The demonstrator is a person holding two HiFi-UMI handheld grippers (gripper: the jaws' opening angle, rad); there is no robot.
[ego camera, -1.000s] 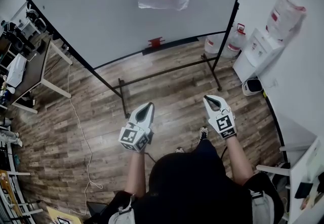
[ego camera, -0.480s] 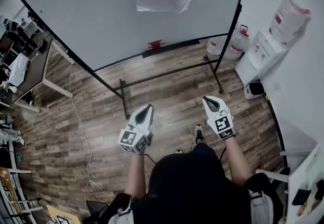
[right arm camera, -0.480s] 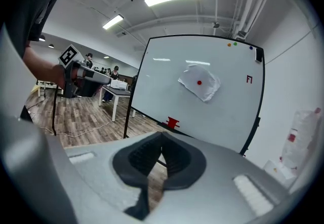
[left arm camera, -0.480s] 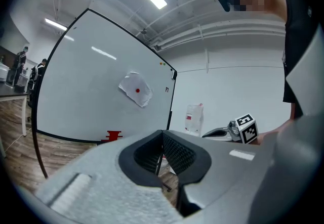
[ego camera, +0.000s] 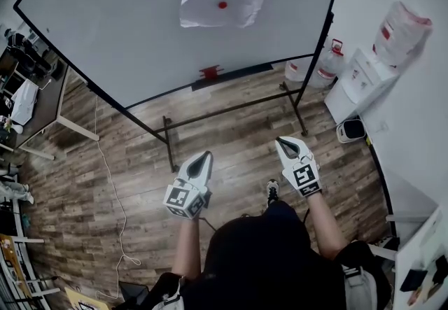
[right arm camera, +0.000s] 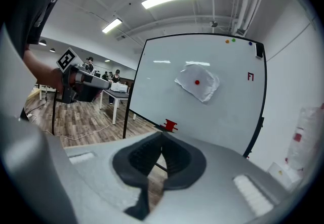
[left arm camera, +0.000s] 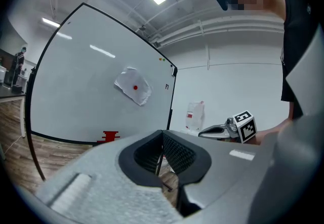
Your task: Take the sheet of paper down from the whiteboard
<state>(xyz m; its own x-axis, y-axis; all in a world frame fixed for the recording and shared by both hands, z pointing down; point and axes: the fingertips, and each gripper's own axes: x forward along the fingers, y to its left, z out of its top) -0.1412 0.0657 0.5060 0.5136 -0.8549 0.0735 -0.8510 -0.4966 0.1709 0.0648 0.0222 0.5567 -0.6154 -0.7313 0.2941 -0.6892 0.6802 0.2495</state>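
A crumpled white sheet of paper (ego camera: 220,4) hangs on the whiteboard (ego camera: 126,29), pinned by a round red magnet (ego camera: 222,4). My left gripper (ego camera: 208,155) and right gripper (ego camera: 280,140) are held side by side over the wood floor, well short of the board, both shut and empty. In the left gripper view the paper (left arm camera: 132,86) lies ahead, up and to the left of the closed jaws of the left gripper (left arm camera: 162,132). In the right gripper view the paper (right arm camera: 198,82) hangs above and right of the closed jaws of the right gripper (right arm camera: 162,135).
The whiteboard stands on a black frame with floor legs (ego camera: 168,144). A red eraser (ego camera: 209,72) sits on its tray. A water dispenser (ego camera: 364,67) and water bottles (ego camera: 311,64) stand to the right. A desk (ego camera: 42,102) is at left, and a cable (ego camera: 112,182) lies on the floor.
The whiteboard and paper have come closer in the head view as the person stepped forward. Both grippers travelled with the person and stayed shut.
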